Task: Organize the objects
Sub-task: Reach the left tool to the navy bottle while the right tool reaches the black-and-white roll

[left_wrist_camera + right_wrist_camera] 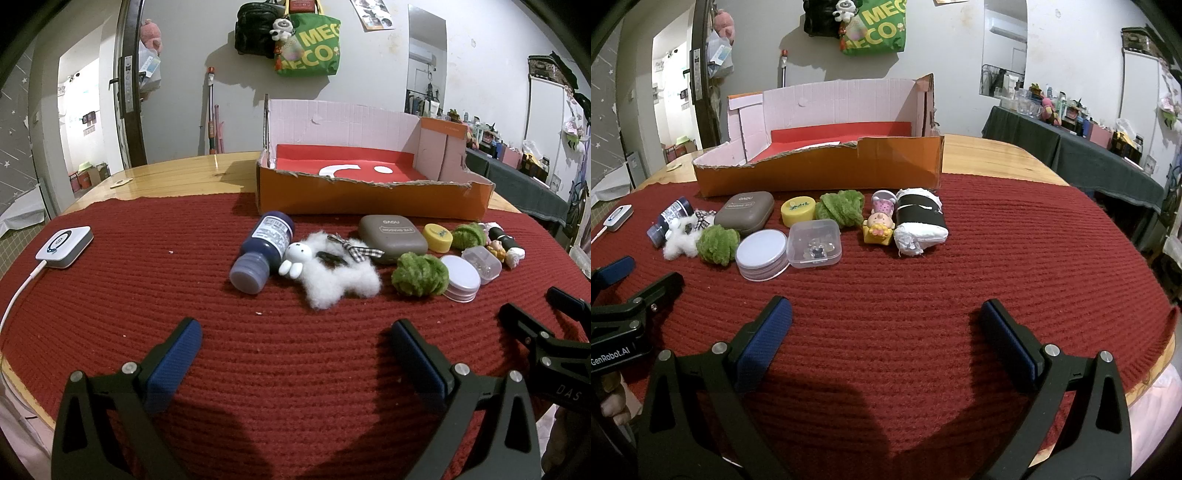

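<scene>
A row of small objects lies on the red knitted mat (184,295) in front of an orange cardboard box (369,199) (820,177) with a red floor. From left: a dark blue bottle (264,254) on its side, a white fluffy toy (332,273), a grey case (393,238), two green pompoms (419,275) (840,206), a yellow jar (798,210), a white round tin (761,253), a clear plastic box (814,242), a doll figure (879,223) and a black-and-white roll (919,219). My left gripper (295,349) and right gripper (886,332) both stand open and empty, short of the row.
A white device (64,245) with a cable sits at the mat's left. The wooden table (177,177) extends behind the mat. Bags (306,44) hang on the wall. A dark-covered side table (1089,158) with clutter stands to the right.
</scene>
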Demonstrator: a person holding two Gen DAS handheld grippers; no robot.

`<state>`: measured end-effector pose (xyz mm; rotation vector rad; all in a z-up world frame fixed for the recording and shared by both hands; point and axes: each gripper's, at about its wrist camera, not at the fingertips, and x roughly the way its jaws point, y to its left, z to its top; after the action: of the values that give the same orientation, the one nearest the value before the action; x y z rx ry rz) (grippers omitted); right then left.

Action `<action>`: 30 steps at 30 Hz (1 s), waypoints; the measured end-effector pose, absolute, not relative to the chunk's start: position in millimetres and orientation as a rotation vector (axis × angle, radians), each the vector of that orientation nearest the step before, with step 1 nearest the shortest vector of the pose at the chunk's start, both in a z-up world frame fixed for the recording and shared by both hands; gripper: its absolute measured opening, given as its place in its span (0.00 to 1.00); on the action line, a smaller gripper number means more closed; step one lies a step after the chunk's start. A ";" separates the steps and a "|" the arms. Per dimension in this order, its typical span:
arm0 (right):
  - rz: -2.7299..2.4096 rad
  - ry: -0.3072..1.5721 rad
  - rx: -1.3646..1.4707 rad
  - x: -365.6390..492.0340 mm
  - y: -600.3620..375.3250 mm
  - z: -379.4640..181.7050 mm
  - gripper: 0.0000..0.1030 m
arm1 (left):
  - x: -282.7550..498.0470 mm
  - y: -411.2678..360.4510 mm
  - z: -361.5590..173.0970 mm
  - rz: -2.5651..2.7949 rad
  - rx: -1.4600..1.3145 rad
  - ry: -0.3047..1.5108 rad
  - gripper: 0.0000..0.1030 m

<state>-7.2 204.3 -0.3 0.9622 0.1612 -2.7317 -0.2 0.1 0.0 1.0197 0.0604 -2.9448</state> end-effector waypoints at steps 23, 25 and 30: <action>-2.687 0.188 0.903 -14.6 204.0 30.7 1.00 | -7.8 -19.8 20.6 -2.991 1.065 0.113 1.00; -2.679 0.187 0.883 -19.1 205.1 39.7 1.00 | -9.9 -24.0 26.0 -2.991 1.052 0.101 1.00; -2.653 0.198 0.844 -36.7 211.0 56.2 1.00 | -23.0 -34.7 36.2 -2.982 1.068 0.077 1.00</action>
<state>-36.7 211.0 56.2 0.8445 0.1982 -2.6529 -23.0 -34.7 36.2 1.0682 0.0773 -2.9816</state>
